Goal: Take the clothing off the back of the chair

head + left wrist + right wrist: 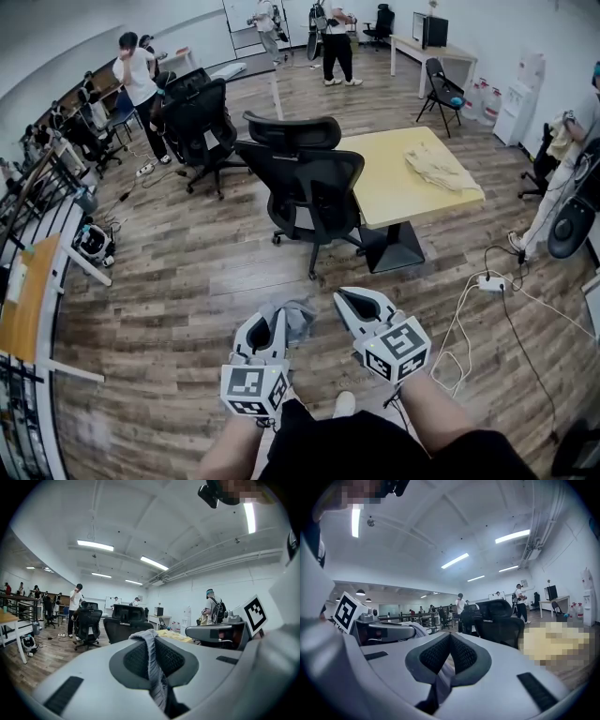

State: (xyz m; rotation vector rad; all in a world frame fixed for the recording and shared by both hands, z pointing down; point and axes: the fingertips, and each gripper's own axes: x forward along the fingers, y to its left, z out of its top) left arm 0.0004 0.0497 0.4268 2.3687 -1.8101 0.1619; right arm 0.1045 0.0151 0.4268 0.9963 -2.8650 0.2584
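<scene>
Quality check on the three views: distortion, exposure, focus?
Head view: fisheye bends the floorboards; light is even and detail sharp. Left gripper view: heavy fisheye, black corners, ceiling strip lights blown out, left gripper and grey garment slightly soft up close. Right gripper view: same vignette and glare, plus pixelated patches top left and at right.

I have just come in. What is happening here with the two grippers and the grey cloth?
A person holds a gripper in each hand and stands back from a black office chair beside a yellow table. The left gripper has its jaws shut on a grey garment. The right gripper is shut too, and its own view shows a strip of the same grey fabric between the jaws. The chair's back is bare, so the garment seems already off it.
</scene>
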